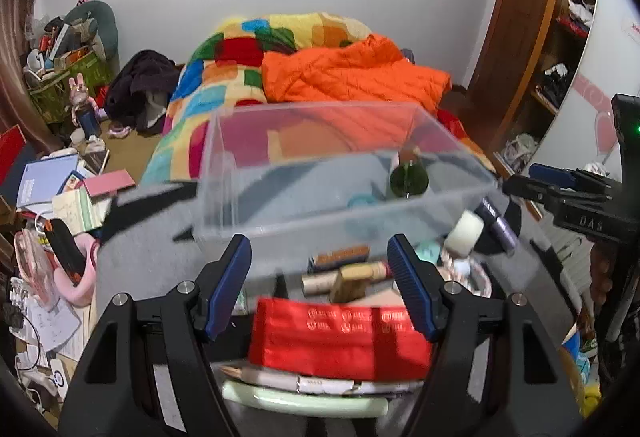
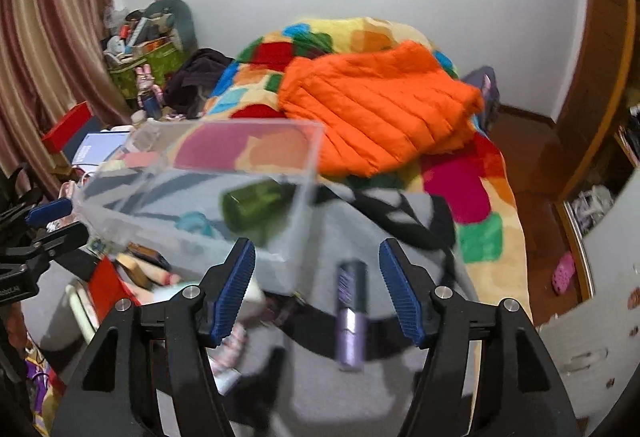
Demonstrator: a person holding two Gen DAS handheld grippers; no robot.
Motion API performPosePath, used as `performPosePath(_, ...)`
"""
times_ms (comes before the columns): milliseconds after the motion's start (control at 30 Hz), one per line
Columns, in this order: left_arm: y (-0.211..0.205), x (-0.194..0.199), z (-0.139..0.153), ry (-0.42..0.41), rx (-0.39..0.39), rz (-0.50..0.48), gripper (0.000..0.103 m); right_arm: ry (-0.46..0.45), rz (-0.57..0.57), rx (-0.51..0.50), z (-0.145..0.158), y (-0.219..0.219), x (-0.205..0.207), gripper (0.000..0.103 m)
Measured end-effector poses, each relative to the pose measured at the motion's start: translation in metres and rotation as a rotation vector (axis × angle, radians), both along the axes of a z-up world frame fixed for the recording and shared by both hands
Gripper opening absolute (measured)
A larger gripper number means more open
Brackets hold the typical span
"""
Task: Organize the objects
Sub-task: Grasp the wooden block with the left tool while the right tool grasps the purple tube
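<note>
Motion blur softens both views, so the print on the red packet [image 1: 340,341] and on the small boxes behind it cannot be read. The clear plastic bin [image 1: 344,173] is see-through, and the bed's patchwork blanket [image 1: 240,77] shows through its far wall. A pale green ring [image 1: 304,403] lies half hidden under the red packet at 6 o'clock.

The left gripper [image 1: 320,277] points steeply down at the clutter, jaws released and wide, nothing between them but air above a wooden block [image 1: 352,281] and a cardboard tube. The right gripper [image 2: 316,289] tilts down likewise, jaws released; the purple tube [image 2: 351,317] lies on the grey cloth [image 2: 328,397] below the gap, its upper end between the blue pads in the picture, though whether they touch it cannot be told.

The bin sits on the grey cloth at 12 o'clock of the left gripper. Inside it a dark green bottle [image 1: 408,177] lies at 2 o'clock, with a teal item near the middle. An orange quilted jacket [image 2: 380,105] lies on the bed beyond.
</note>
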State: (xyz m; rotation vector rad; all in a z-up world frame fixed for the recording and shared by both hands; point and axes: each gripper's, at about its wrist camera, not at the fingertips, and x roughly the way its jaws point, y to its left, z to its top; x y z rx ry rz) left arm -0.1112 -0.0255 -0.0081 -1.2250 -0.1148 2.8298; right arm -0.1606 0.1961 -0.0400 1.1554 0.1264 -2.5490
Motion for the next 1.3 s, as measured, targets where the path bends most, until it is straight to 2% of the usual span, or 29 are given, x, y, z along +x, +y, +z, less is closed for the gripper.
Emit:
performPosePath(300,0.017,-0.003,-0.038,-0.078,0.000,-0.019,0.069,-0.112,-0.035,0.013,-0.053,0.017,-0.012,0.059)
performPosePath(467,0.024,-0.009,-0.045,-0.087,-0.010,-0.036,0.059,-0.156,-0.025,0.013,-0.070,0.012,-0.018,0.034)
performPosePath(500,0.024,-0.010,-0.046,-0.087,-0.010,-0.035,0.055,-0.151,-0.028,0.019,-0.071,0.011,-0.017,0.032)
performPosePath(567,0.023,-0.014,-0.047,-0.088,-0.005,-0.030,0.050,-0.140,-0.025,0.019,-0.071,0.011,-0.015,0.023)
performPosePath(767,0.023,-0.017,-0.050,-0.080,0.000,-0.030,0.024,-0.131,-0.027,0.006,-0.069,0.013,-0.010,0.023)
performPosePath(1033,0.017,-0.007,-0.039,-0.045,0.030,-0.021,0.024,-0.081,-0.019,-0.026,-0.046,0.014,0.007,0.023)
performPosePath(1300,0.008,0.008,-0.005,0.034,0.053,-0.006,0.024,0.025,-0.001,-0.069,-0.002,0.008,0.016,0.023)
